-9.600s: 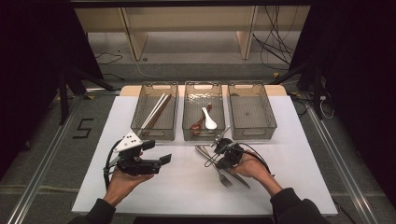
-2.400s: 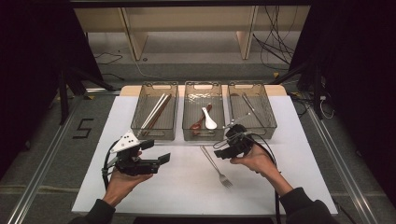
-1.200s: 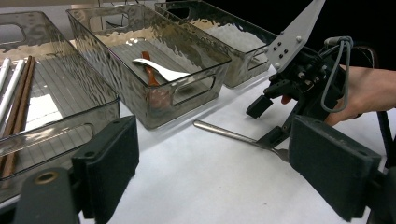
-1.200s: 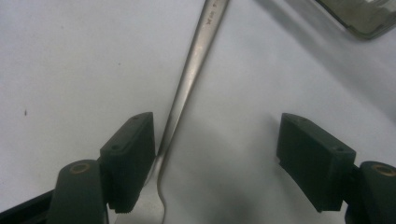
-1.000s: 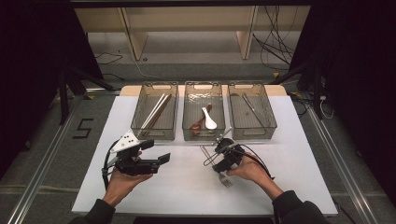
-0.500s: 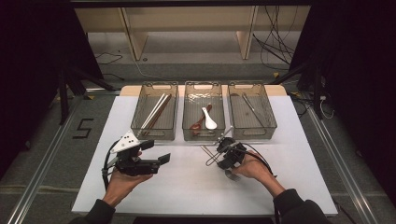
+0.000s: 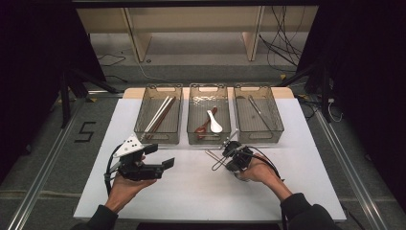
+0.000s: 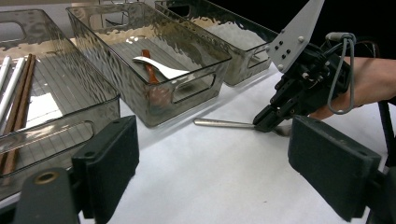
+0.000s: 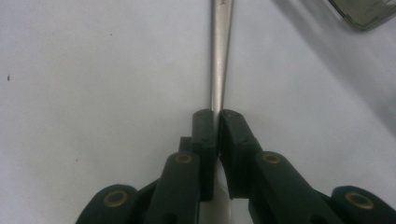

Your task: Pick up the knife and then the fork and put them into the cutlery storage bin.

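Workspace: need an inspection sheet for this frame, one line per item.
Surface: white table, bare at the front.
Job's things: metal utensil lying on the table; three clear bins at the back hold chopsticks, spoons and one metal piece.
Clutter: nothing seen.
Grippers: right gripper has just closed on the utensil's handle; left gripper open, holding nothing.
Cables: one trails from each gripper; more on the floor behind.
Surroundings: wooden shelving, dark curtains, a floor mark "5".

The metal utensil runs off the top edge of the right gripper view, its far end cut off, and its near end is hidden between the jaws. In the high view the right gripper covers its head.
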The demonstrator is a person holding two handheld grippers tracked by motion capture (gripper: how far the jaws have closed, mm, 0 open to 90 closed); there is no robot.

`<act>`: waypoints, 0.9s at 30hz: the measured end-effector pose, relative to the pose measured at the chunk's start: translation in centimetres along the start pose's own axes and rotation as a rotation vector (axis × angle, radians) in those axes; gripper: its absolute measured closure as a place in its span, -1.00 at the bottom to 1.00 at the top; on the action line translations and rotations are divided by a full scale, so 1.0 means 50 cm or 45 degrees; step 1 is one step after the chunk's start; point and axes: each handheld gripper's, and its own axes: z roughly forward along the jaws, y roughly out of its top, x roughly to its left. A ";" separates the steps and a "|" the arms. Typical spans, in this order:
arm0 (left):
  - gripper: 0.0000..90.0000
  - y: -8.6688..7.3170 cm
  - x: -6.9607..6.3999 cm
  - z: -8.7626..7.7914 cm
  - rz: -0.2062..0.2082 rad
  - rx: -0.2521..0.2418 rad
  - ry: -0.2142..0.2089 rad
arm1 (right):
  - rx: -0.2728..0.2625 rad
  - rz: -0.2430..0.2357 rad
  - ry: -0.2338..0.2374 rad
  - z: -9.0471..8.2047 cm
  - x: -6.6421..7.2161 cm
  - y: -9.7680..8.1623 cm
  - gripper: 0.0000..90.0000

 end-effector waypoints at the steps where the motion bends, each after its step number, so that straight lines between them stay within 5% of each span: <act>1: -0.65 0.000 0.000 0.000 0.001 0.001 0.000 | -0.003 -0.001 0.001 0.000 -0.001 0.000 0.89; 12: -0.65 0.000 0.001 0.001 0.002 0.000 -0.001 | -0.003 -0.027 0.047 -0.004 -0.008 -0.003 0.90; 27: -0.64 0.001 0.002 0.000 0.005 -0.001 -0.001 | -0.067 0.009 0.101 -0.024 -0.020 -0.007 0.90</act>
